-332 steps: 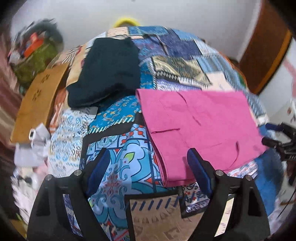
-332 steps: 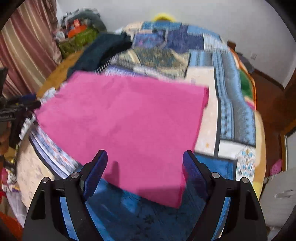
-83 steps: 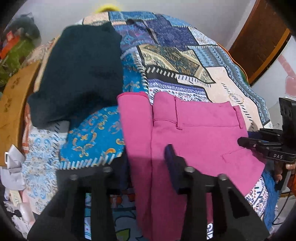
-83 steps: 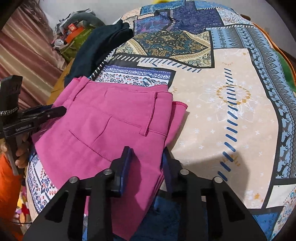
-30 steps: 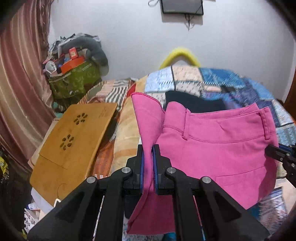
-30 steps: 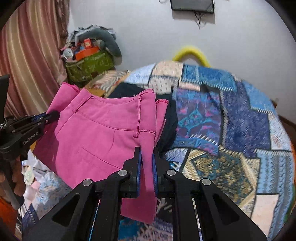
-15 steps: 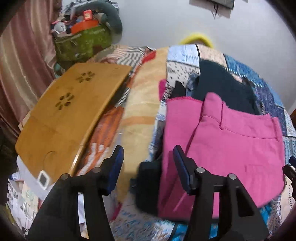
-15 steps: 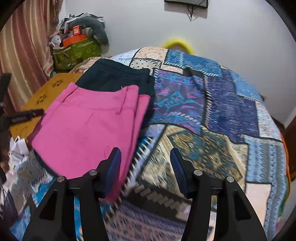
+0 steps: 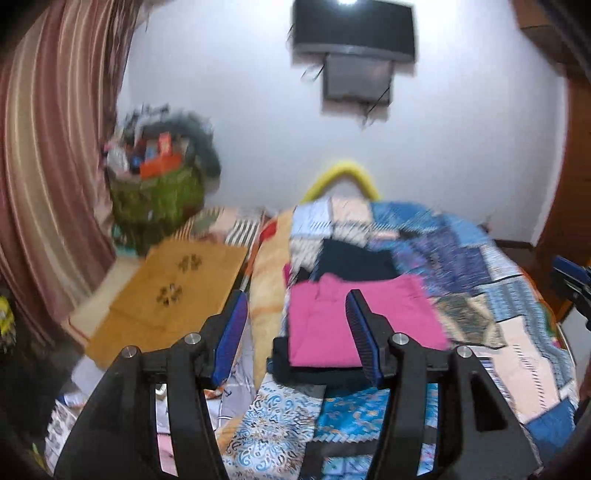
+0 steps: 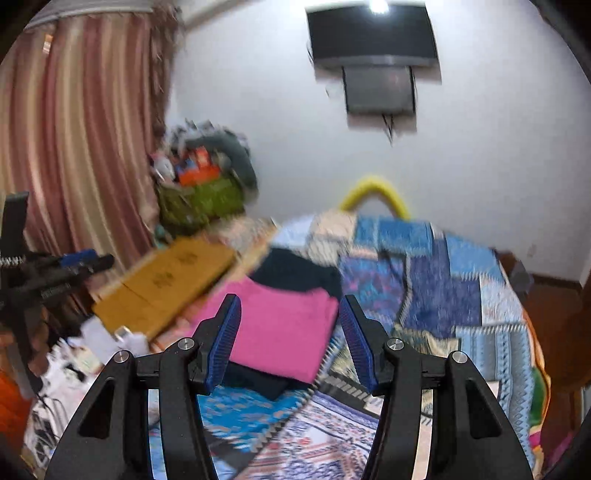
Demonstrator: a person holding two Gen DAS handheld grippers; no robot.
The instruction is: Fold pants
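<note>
Left to right: striped curtain (image 9: 44, 155) at the far left, then a green bag (image 9: 159, 195) stuffed with clutter against the wall. Nearer, a wooden board (image 9: 170, 291) beside the bed (image 9: 461, 280) with its patchwork cover. Left claw (image 9: 293, 334) released, nothing between its blue pads (image 9: 231, 332). On the bed, folded pink pants (image 9: 354, 321) lying flat atop a dark garment (image 9: 354, 260), well clear of both claws. Right claw (image 10: 288, 341) likewise released and empty, seen raised above the pants' near edge. Above, a dark screen (image 10: 373, 33) mounted on the white wall.
</note>
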